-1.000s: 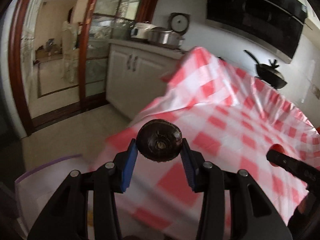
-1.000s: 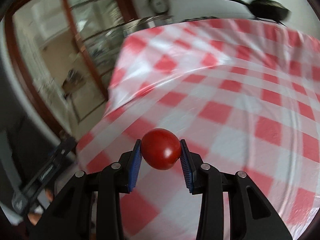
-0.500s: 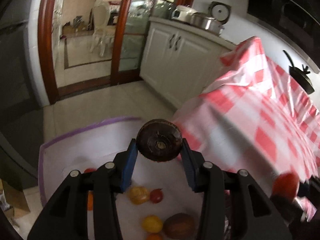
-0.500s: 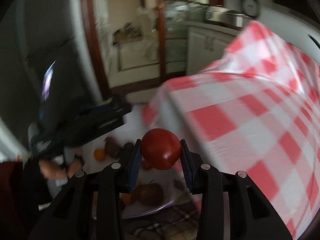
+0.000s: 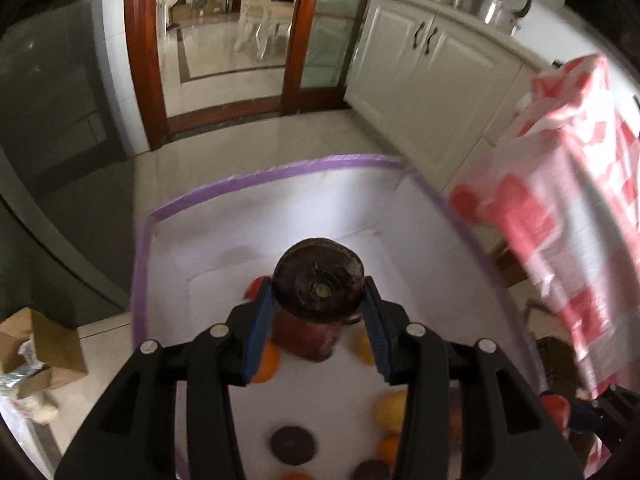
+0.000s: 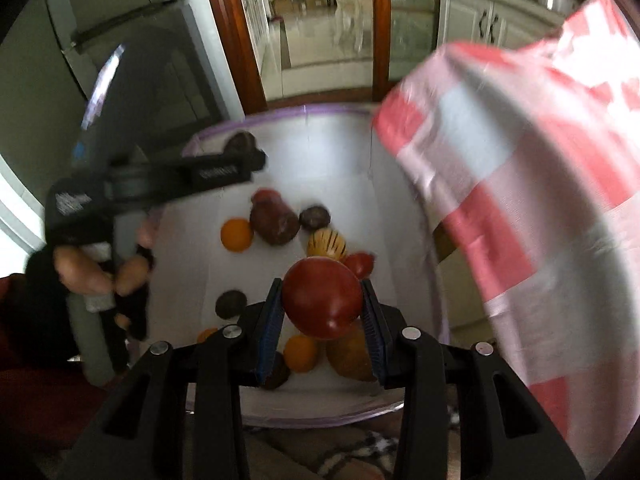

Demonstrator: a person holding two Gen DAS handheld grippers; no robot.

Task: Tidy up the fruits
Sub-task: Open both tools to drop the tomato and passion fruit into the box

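Kitchen floor, pale tile, white cabinets [image 5: 424,80] upper right, glass doors in dark wood frames top centre. Red-and-white checked cloth [image 6: 532,184] hangs down the right side of both views.

Task things: dark brown round fruit [image 5: 319,287], stem scar facing the lens, clenched between the blue pads of the left gripper [image 5: 319,312], centre of the left view. Red tomato [image 6: 322,298] clenched the same way in the right gripper [image 6: 322,312], lower centre of the right view. Both are held in the air over the white bin [image 5: 248,176] with the purple rim, which sits on the floor below the cloth's edge.

Step in hand, as I judge it: carrying two fruits to the bin, now poised above it. Next move calls for lowering each claw toward the bin floor and spreading the pads, preferably over a bare patch so the tomato does not land hard on others.

Count in the bin, right view: orange fruits, three (one partly hidden); dark round fruits, about four; one large reddish-brown fruit [image 6: 275,220]; one yellow striped fruit [image 6: 327,243]; one small red tomato; one tan fruit lower centre. Some lie behind the gripper, so the tally is rough.

Left gripper's body and the hand [image 6: 92,272] holding it show at mid left of the right view.
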